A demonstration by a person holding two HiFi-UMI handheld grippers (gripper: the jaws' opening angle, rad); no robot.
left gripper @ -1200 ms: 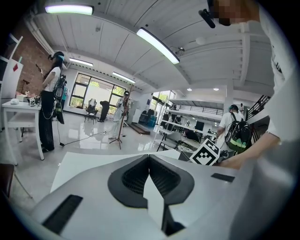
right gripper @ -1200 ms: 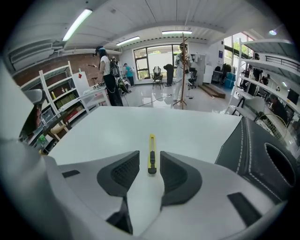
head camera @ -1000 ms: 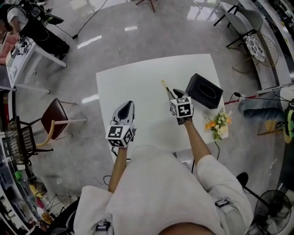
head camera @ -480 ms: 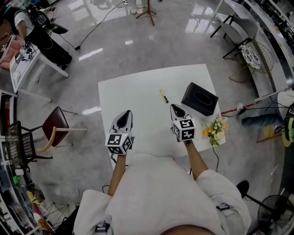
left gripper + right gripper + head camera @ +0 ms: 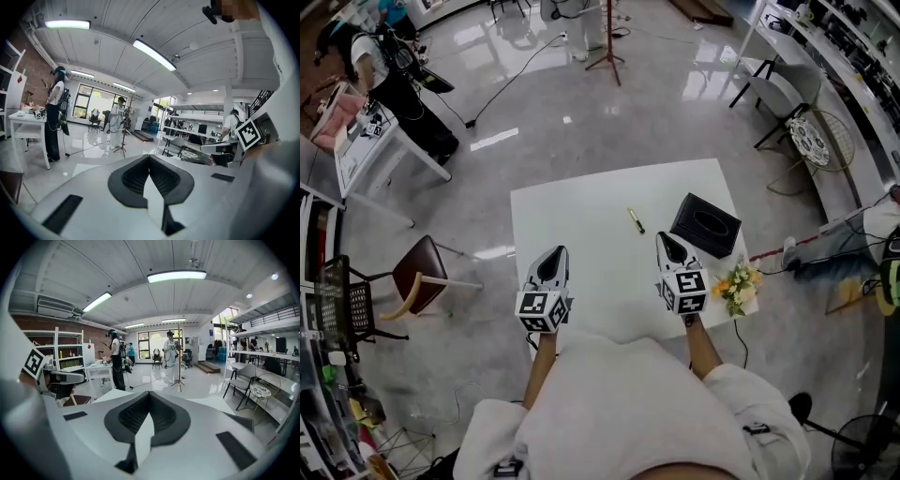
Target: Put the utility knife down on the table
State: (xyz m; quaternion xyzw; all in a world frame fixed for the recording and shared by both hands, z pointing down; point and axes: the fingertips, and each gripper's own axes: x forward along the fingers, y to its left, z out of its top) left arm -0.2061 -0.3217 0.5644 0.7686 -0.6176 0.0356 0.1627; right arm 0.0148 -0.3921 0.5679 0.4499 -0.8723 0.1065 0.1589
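Head view, table (image 5: 581, 202): white and square, seen from steeply above. Its near edge is covered by the person's shoulders and arms.
Head view, utility knife (image 5: 635, 220): lies flat on the table top, right of the middle, with nothing touching it. It shows only as a thin yellowish stick, too small to tell blade from handle.
Head view, black box (image 5: 705, 225): on the table's right side, near the knife but apart from it.
Head view, flowers (image 5: 738, 281): at the table's near right corner, just beside the right gripper. Whether they stand on the top or past its edge is hard to tell.
Head view, left gripper (image 5: 554, 255): held over the near left part of the table, its tips pointing away from the person and drawn to one point.
Head view, right gripper (image 5: 667, 240): held over the near right part, well short of the knife, its tips likewise together.
Left gripper view, jaws: the ribbed pads meet at the tip with nothing between them.
Left gripper view, hidden: the gripper's own grey body fills the lower half and covers the table. The person's pale clothing closes off the right edge, where a marker cube (image 5: 248, 132) peeks out.
Right gripper view, jaws: pressed together and empty.
Right gripper view, hidden: only pale slivers of table show beside the grey body, and the knife is out of sight.
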